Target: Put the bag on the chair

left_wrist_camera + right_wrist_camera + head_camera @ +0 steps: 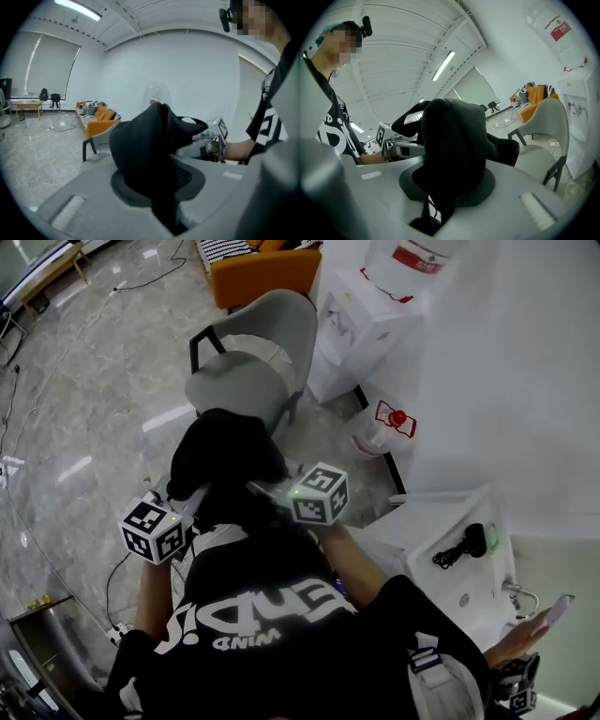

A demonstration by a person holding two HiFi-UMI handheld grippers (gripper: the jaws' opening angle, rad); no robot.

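A black fabric bag (pixel 223 457) hangs in the air between both grippers, just in front of the grey chair (pixel 246 362). My left gripper (pixel 192 501) is shut on the bag's left side. My right gripper (pixel 270 489) is shut on its right side. In the left gripper view the bag (pixel 150 145) bulges up from the jaws of the left gripper (pixel 165 206), with the chair (pixel 96 140) behind it. In the right gripper view the bag (pixel 454 145) fills the jaws of the right gripper (pixel 436 206), and the chair (pixel 543 136) stands to the right. The chair's seat is bare.
A white water dispenser (pixel 370 320) stands right of the chair, with a red-and-white object (pixel 392 420) on the floor by it. An orange sofa (pixel 264 273) is behind the chair. A white counter (pixel 441 521) with a black charger (pixel 464 545) lies at the right.
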